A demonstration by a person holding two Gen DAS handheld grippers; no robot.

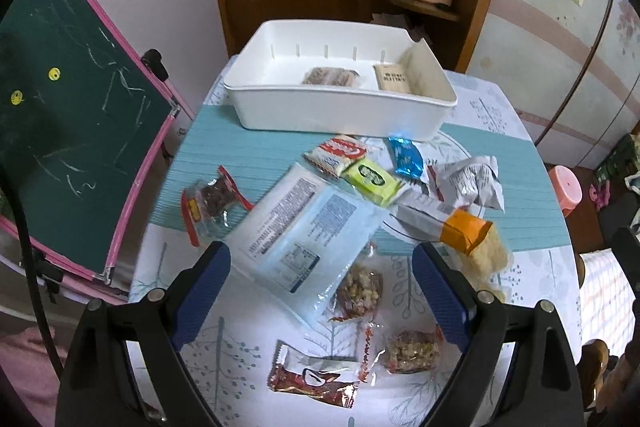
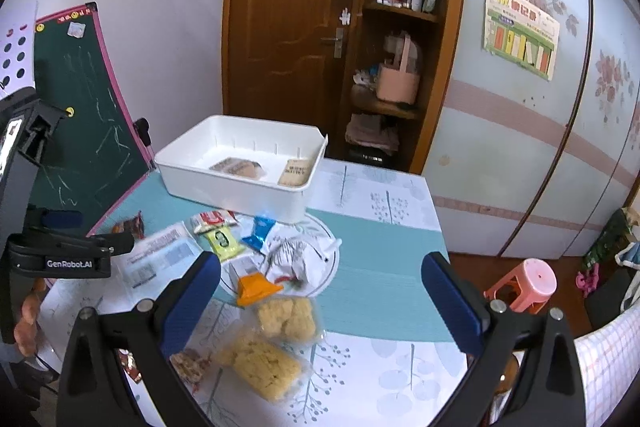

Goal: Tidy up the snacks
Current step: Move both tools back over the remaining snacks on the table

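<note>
Floral-cloth table (image 1: 168, 259), teal runner (image 2: 380, 267), chalkboard (image 1: 72, 107), wooden door (image 2: 292, 7).

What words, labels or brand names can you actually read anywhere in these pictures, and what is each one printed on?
"GenRobot.AI": on the left gripper's black body, seen from the right wrist.
Snack wrappers, blue-and-white flat pack, tan packet in the white bin, wall poster: print is there, too blurred or small to read.

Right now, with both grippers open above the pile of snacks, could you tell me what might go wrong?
1. The large flat blue-and-white plastic packet overlaps a clear nut-cluster packet, so the left gripper may drag both.
2. The two clear packets of yellow puffed cakes overlap; the right gripper could pinch both.
3. The white plastic bin is far behind the pile, so carried packets could slip.
</note>
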